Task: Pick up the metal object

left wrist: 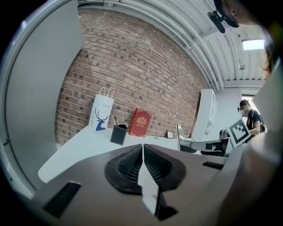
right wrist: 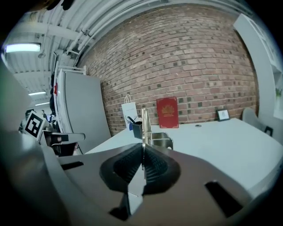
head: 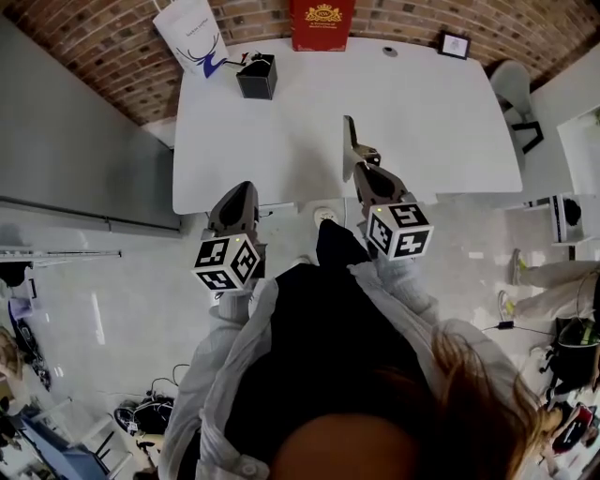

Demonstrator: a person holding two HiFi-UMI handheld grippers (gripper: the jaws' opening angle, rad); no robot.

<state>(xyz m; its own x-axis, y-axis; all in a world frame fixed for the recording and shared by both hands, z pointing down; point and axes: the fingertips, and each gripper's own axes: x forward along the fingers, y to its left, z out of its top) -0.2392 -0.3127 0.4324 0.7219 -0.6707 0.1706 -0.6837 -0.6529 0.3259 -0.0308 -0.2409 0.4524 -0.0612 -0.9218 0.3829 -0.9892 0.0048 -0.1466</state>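
The metal object is a thin shiny blade with a small bracket at its base, standing on edge above the near part of the white table. My right gripper is shut on it. In the right gripper view the blade rises straight up from between the closed jaws of the right gripper. The left gripper view shows the same piece at the right, held out over the table. My left gripper hangs at the table's near-left edge, shut, and nothing sits in that left gripper.
At the table's far side stand a black pen holder, a white paper bag, a red book and a small picture frame. A grey partition is at the left, a chair at the right, a brick wall behind.
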